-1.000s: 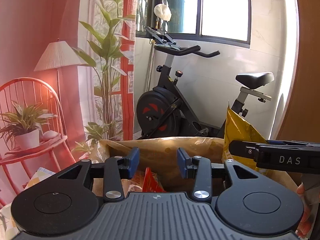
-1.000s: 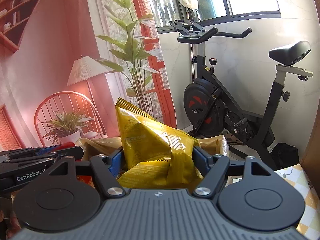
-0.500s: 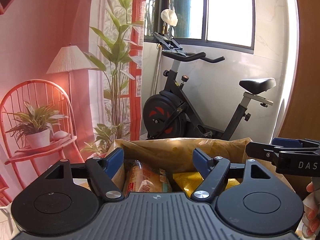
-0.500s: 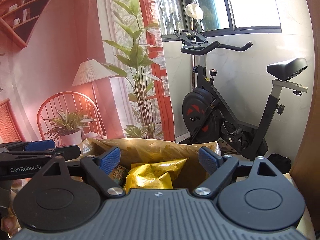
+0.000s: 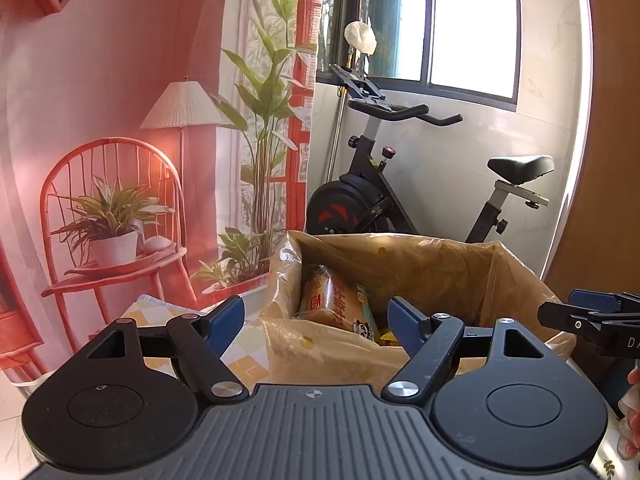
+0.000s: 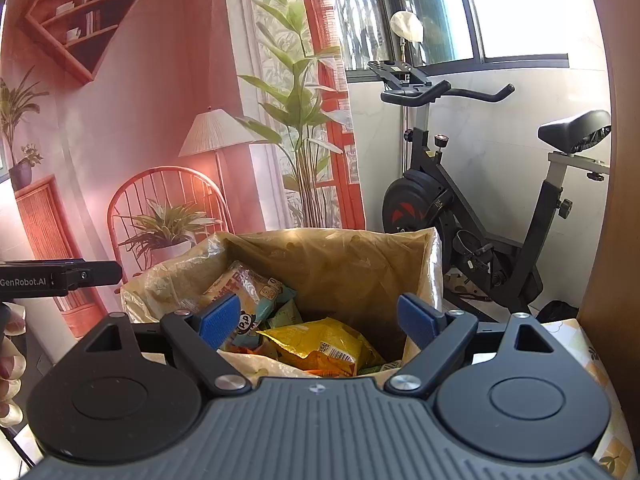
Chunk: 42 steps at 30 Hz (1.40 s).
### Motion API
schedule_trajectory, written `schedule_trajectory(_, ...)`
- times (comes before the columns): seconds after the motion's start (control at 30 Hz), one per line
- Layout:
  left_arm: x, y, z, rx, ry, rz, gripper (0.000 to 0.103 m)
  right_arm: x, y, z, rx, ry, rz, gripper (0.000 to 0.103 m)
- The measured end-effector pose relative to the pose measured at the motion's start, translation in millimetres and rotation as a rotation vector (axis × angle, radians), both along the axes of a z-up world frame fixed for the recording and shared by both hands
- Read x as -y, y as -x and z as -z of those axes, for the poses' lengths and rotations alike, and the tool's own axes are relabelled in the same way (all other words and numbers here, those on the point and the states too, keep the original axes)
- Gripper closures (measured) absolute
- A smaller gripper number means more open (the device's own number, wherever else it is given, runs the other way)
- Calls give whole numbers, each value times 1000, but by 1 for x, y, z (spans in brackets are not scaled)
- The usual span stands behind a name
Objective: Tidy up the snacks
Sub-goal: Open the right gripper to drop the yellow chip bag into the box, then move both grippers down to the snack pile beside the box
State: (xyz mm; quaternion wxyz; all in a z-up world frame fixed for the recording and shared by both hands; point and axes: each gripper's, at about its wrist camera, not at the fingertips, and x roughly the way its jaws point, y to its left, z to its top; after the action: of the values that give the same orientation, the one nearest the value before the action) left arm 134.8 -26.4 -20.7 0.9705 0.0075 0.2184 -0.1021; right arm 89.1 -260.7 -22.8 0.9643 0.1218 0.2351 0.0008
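Both my grippers are just hanging in front of the bag rn, nothing in either one. My left gripper [image 5: 316, 326] has its blue pads spread wide w/ only air between them, and past it at 12 o'clock sits the brown plastic bag [image 5: 420, 268], mouth open. Inside, from the left cam, I see a tan biscuit pack [image 5: 332, 300] leaning against the bag's 9 o'clock wall. My right gripper [image 6: 320, 318] is spread wide too, empty, pads apart on either side of the bag's opening as the cam sees it. From the right cam the bag [image 6: 340, 256] shows more: a yellow chip bag [image 6: 324, 344] lying flat near the front, at 6 o'clock in the pile, plus that biscuit pack [image 6: 240, 288] at approx 10 o'clock from it, and some teal/green packets [image 6: 286, 312] wedged between the two. Can't read the labels tbh. Bag sits on a table w/ a yellow-check cloth [image 5: 244, 344], visible at 9 o'clock of the bag. Behind it all at 1 o'clock is an exercise bike [image 6: 460, 208], and at 10–11 o'clock a printed backdrop [image 6: 168, 128] w/ chair, lamp, plants.
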Motion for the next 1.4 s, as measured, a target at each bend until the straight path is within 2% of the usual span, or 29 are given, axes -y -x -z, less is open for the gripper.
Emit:
schedule_trajectory(0.17, -19, 26, 21, -35, -3, -8, 22, -4, 22, 13, 11, 5, -1, 15)
schedule_trajectory(0.37, -40, 45, 56, -115, -10, -33, 23, -10, 47, 40, -7, -18, -8, 16)
schedule_trajectory(0.57, -46, 53, 83, -154, -7, -35, 24, -22, 57, 76, -82, -31, -32, 22)
schedule_trajectory(0.63, -45, 55, 91, -166, -1, -30, 27, -26, 60, 88, -114, -32, -30, 23)
schedule_trajectory(0.87, -23, 76, 135, -259, 26, 41, 36, -44, 77, 112, -183, -1, -27, 26)
schedule_trajectory(1.0, -15, 89, 158, -296, 40, 52, 37, -60, 88, 129, -236, -11, -49, 28)
schedule_trajectory(1.27, -12, 105, 177, -351, 81, 43, 38, -85, 94, 158, -361, -15, -94, 29)
schedule_trajectory(1.4, -13, 109, 184, -384, 101, 48, 43, -102, 91, 167, -389, 36, -110, 29)
